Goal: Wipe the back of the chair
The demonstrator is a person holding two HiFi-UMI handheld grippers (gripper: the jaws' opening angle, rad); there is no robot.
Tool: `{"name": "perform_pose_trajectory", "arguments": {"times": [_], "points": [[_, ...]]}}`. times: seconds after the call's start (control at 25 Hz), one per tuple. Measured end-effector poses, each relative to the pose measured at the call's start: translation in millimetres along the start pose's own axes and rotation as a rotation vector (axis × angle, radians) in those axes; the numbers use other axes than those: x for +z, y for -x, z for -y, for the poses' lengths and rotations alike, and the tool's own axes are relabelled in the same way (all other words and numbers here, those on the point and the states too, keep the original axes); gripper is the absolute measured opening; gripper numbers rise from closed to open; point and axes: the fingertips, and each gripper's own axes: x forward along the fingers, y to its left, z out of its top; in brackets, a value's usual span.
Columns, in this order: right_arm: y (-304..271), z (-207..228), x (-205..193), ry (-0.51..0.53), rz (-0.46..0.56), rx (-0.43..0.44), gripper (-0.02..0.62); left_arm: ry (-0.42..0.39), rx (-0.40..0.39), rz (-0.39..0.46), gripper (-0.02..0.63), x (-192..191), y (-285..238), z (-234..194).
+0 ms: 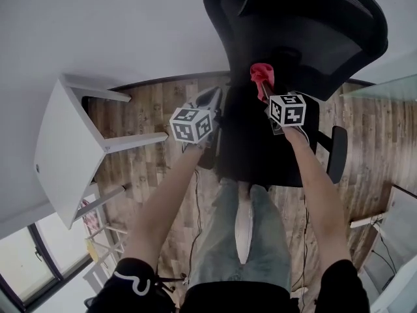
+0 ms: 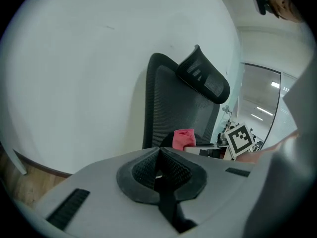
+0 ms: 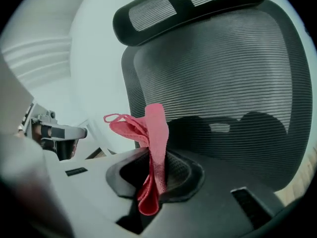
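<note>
A black mesh office chair stands in front of me with its backrest and headrest facing me. My right gripper is shut on a folded red cloth, which sticks up just short of the lower backrest; the red cloth also shows in the head view. My left gripper is to the left of the chair, its jaws closed with nothing between them. In the left gripper view the chair and the cloth lie ahead.
A white table stands to the left against the white wall. The floor is wood planks. The chair's armrest juts out at right. My legs are below, close to the seat.
</note>
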Motion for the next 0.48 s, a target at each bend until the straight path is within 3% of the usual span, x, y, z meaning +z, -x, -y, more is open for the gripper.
{"name": "perform_pose_trajectory", "arguments": {"times": [0.48], "points": [[-67,-60,-22,-0.011,-0.039,0.014,0.069,0.052,0.052,-0.009,0.025,-14,37,-73]]}}
